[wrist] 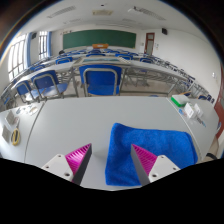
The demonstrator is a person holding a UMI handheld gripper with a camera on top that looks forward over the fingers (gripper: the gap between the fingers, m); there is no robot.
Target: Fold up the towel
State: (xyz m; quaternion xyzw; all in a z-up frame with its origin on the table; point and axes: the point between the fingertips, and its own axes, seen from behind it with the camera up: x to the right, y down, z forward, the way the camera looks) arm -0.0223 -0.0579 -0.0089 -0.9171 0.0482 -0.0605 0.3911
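At the near edge of the white table (70, 125) we see our gripper (112, 158) held with its two fingers well apart, a wide gap between the pink pads (80, 157), and nothing caught between them. The left finger hangs over bare tabletop, while the right finger (146, 160) stands over the blue towel (150, 148); we cannot tell whether it touches the cloth. The towel lies flat on the table, spread out under and beyond the right finger, its left edge reaching into the gap between the fingers. Beyond the towel, toward the far right side of the table, we make out a small green object (178, 100), too small to identify. At the far left of the table sits a small pale object (15, 136) that we cannot name either. Past the table stand rows of blue chairs (99, 80) with desks, and further back a dark green board (98, 39) hangs on the far wall, with windows (18, 58) along the left side of the room.
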